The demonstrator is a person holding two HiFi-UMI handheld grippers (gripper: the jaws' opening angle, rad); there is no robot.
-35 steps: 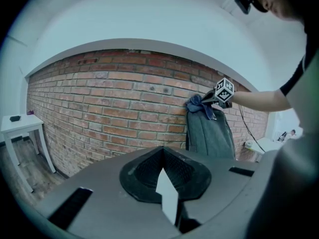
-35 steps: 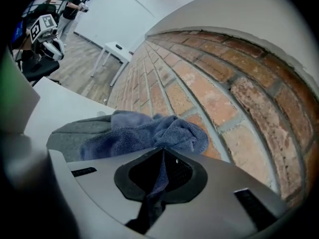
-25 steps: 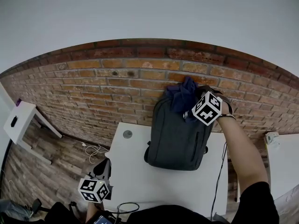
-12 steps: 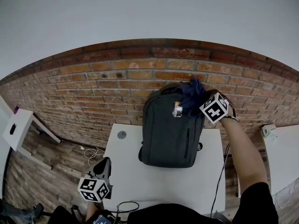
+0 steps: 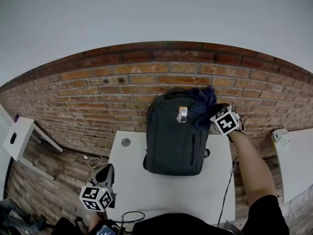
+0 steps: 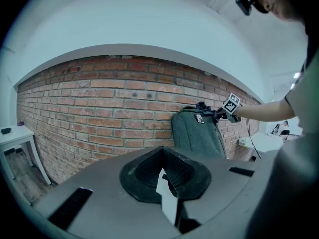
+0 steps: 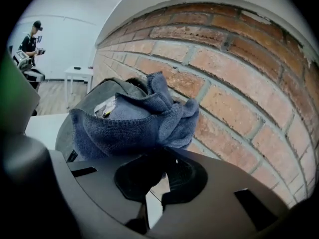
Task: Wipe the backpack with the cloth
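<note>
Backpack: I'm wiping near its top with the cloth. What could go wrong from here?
1. The backpack stands upright against the brick wall with nothing bracing it: the left gripper is down by the table's front corner. A sideways push could tip or slide it.
2. The cloth, bunched in the right gripper, sits next to the rough wall and the backpack's tag; it might snag on either.

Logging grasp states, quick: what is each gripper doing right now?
Left gripper: shut, nothing between its jaws.
Right gripper: shut on the cloth, at the top of the backpack.
</note>
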